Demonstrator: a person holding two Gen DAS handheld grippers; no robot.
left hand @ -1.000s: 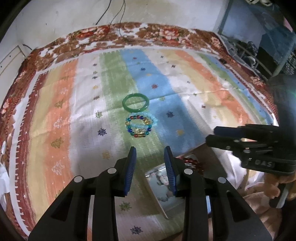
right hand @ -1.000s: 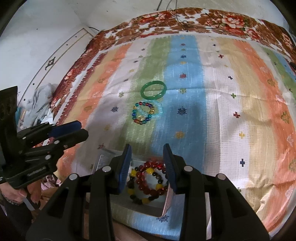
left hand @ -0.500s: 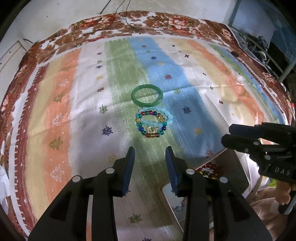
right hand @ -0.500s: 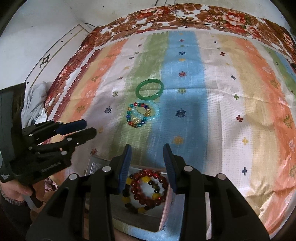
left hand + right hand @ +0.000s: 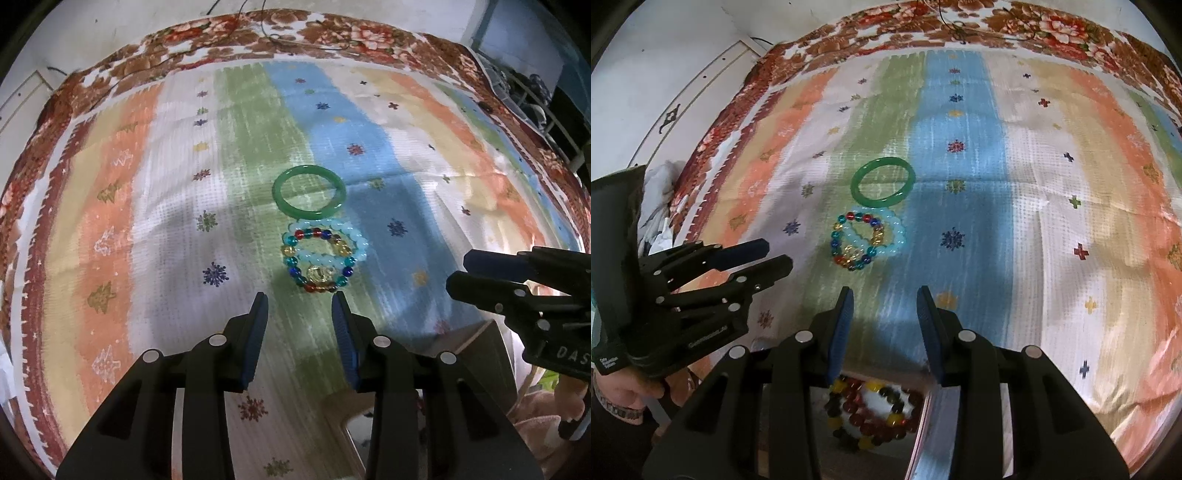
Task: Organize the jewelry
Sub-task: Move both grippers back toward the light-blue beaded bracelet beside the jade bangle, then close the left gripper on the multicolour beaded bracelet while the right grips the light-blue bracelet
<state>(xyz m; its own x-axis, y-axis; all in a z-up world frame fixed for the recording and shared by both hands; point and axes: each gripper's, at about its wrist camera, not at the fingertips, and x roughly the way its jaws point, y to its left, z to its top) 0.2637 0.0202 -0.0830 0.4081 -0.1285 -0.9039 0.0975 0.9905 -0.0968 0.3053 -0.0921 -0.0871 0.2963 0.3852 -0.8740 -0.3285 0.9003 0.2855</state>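
1. Left gripper (image 5: 298, 306): held low over the striped cloth (image 5: 155, 236), jaws parted with nothing between them, tips just short of the near edge of the bead cluster.
2. Multicoloured bead bracelet (image 5: 317, 260): lying flat on the green stripe, overlapped with a pale blue bead bracelet (image 5: 354, 240); which of the two is on top cannot be told. Likely light, strung on elastic, so limp and prone to sag or swing once lifted. Beads look glassy and slippery; best pinched across the strand on the near arc, one finger inside the loop and one outside, rather than squeezed on a single bead. Risk of dragging the pale blue strand along, since the two touch.
3. Green bangle (image 5: 309, 192): flat on the cloth just beyond the beads, apparently touching or nearly touching the pale blue strand. Rigid, smooth, probably stone or glass, so heavier, slick and liable to chip if dropped; best gripped across the ring wall with firm, square contact.
4. Open box (image 5: 925, 413): at the near edge below the right gripper, already holding a red, yellow and dark bead bracelet (image 5: 871, 413).
5. Right gripper (image 5: 884, 306): above the box, jaws apart and empty, pointing towards the beads.
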